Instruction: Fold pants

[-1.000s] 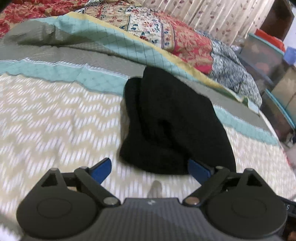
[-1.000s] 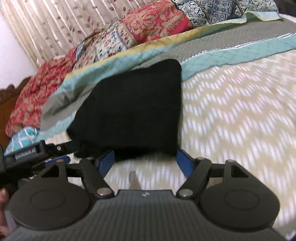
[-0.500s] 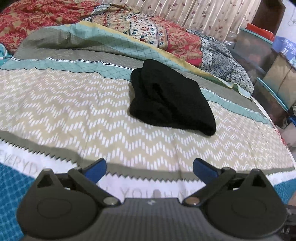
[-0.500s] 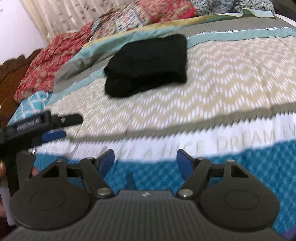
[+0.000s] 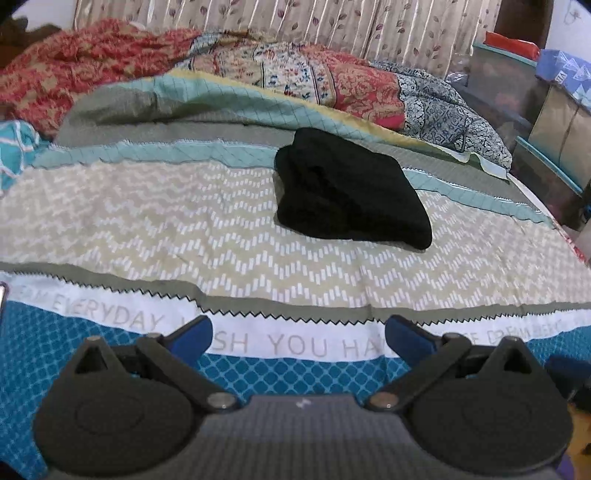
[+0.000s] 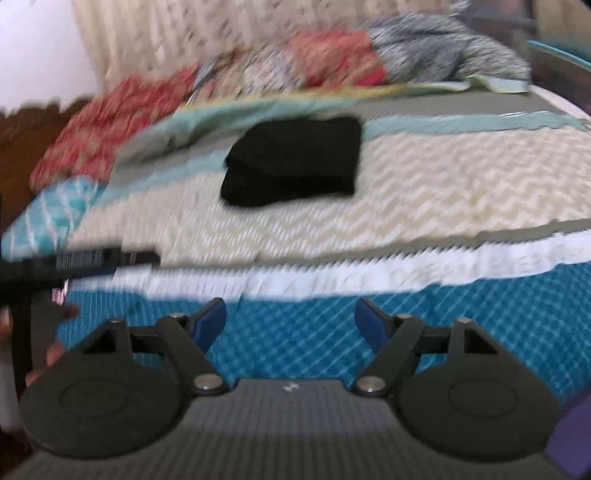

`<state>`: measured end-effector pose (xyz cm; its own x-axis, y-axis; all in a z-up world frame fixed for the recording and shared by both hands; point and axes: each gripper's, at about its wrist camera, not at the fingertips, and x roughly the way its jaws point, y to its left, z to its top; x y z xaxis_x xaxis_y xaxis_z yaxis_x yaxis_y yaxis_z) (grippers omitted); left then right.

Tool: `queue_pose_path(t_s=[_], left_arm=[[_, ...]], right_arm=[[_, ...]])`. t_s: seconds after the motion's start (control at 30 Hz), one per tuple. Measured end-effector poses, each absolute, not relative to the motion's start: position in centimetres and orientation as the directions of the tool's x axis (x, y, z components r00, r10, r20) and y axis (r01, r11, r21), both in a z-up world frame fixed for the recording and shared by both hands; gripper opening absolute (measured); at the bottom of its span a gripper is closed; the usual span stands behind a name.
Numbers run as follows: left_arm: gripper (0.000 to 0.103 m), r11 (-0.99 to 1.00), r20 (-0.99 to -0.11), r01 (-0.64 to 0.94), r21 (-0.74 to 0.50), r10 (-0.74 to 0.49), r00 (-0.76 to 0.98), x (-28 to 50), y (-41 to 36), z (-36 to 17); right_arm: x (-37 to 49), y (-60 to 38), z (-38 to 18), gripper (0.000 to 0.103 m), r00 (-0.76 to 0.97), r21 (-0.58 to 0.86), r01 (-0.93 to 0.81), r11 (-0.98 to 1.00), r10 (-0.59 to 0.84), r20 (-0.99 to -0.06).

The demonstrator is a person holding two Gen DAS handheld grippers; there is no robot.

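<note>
Left tool (image 5: pixel 297 334) is spread wide with nothing between its blue fingers (image 5: pixel 190 334), hanging over the blue diamond-print strip at the near edge of the bed (image 5: pixel 147 221), well apart from the pants (image 5: pixel 347 192). Right tool (image 6: pixel 290 323) is the same deal, fingers (image 6: pixel 208 323) wide apart and empty, also back over that blue strip and well short of the pants

The pants are a folded black bundle lying on the beige zigzag band of the bedspread, with the far end just reaching onto the teal and grey stripes behind it. In the left wrist view you can see the stacked layers on the bundle's left side, and the near right corner sticks out toward the camera. In the right wrist view the bundle (image 6: pixel 295 160) looks more like a rough rectangle, though that shot is pretty motion-blurred so don't ask me for details

Beyond the pants there's a rumpled red and floral quilt (image 5: pixel 295 70) piled along the far side of the bed, with a patterned curtain (image 5: pixel 332 22) behind that. Right of the pants, off the bed, some storage boxes (image 5: pixel 546 110)
</note>
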<state>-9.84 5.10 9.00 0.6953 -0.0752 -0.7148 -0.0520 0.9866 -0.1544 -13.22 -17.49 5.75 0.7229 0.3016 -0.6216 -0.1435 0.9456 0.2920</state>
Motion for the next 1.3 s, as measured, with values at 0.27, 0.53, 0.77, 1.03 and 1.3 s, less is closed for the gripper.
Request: queue_pose_path(t_s=[0.27, 0.53, 0.77, 1.03, 1.3], left_arm=[[0.103, 0.995, -0.767, -0.098, -0.03, 0.04, 0.641, -10.0, 3.5, 9.4], [0.103, 0.995, -0.808, -0.101, 0.021, 0.076, 0.584, -9.8, 2.6, 8.1], [0.103, 0.981, -0.787, -0.063, 0.182, 0.184, 0.589, -8.9, 0.2, 7.6], [0.103, 0.974, -0.783, -0.038, 0.222, 0.202, 0.588, -8.3, -1.0, 7.3], [0.103, 0.967, -0.766, -0.063, 0.247, 0.235, 0.599, -8.4, -0.8, 7.7]], right_arm=[[-13.3, -18.4, 6.0, 0.086, 0.741, 0.406, -0.106, 0.908, 0.344, -0.576], [-14.0, -17.5, 3.9, 0.086, 0.689, 0.44, -0.091, 0.893, 0.376, -0.62], [-13.9, -18.3, 2.7, 0.086, 0.672, 0.489, -0.046, 0.871, 0.39, -0.63], [-13.9, -18.8, 1.9, 0.086, 0.657, 0.507, -0.039, 0.861, 0.405, -0.636], [-13.8, -19.4, 1.6, 0.086, 0.656, 0.518, -0.025, 0.855, 0.405, -0.637]])
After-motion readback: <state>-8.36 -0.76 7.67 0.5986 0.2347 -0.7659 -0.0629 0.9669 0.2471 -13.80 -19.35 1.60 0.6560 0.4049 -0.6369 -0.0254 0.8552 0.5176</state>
